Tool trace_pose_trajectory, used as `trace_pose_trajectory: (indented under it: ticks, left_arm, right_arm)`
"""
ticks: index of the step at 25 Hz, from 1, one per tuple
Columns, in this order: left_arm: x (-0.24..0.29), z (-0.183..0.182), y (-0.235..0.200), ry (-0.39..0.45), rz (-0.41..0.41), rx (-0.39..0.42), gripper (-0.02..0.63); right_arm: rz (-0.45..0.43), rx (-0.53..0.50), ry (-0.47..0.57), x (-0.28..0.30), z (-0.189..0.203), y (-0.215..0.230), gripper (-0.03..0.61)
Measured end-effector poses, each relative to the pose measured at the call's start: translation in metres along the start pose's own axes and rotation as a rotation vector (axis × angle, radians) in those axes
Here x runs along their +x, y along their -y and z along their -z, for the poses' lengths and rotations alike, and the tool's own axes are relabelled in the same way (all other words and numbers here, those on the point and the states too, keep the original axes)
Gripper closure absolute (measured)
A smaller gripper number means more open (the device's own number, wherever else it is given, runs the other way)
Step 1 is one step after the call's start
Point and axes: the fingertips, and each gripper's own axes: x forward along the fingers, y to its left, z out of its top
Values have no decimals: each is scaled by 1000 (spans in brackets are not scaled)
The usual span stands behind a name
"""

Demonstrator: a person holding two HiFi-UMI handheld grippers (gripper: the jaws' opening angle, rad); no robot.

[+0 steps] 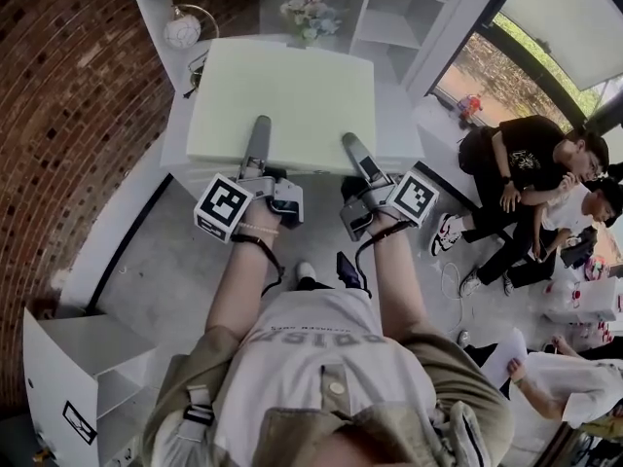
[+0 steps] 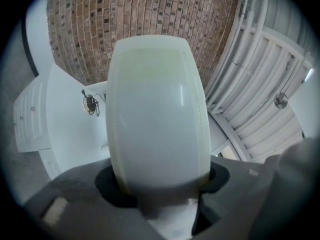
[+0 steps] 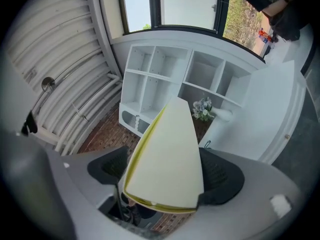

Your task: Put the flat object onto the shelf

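**Operator:** How did my claws stand?

**Inspector:** Your left gripper (image 1: 260, 136) was clamped on the near edge of the flat pad (image 1: 282, 95). Your right gripper (image 1: 353, 152) was clamped on that same edge, near its right corner. Neither was empty.

**Operator:** And the pad itself?

**Inspector:** Its length ran away from both sets of jaws. It lay nearly flat above the white table (image 1: 394, 132) and was not yet on the shelf (image 1: 389, 17). I could not tell whether it touched the table.

**Operator:** Which way was the shelf?

**Inspector:** It was straight ahead of you, beyond the pad's far edge, and somewhat to your right. In my judgement your right hand was the nearer one. The open compartments beside the flowers (image 1: 310, 13) faced you, so the far edge would have to lead in.
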Motion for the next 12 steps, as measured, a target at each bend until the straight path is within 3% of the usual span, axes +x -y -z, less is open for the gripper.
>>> trace_pose_trajectory:
  ticks: [5,12]
  left_arm:
    - [36,-1,-7,45,-10,3,311]
    - [73,5,-29,97,-55,-23,311]
  right_arm:
    - [-39,13,-38,25,-21,9,111]
    - [-64,80,-123,57,-13,26,109]
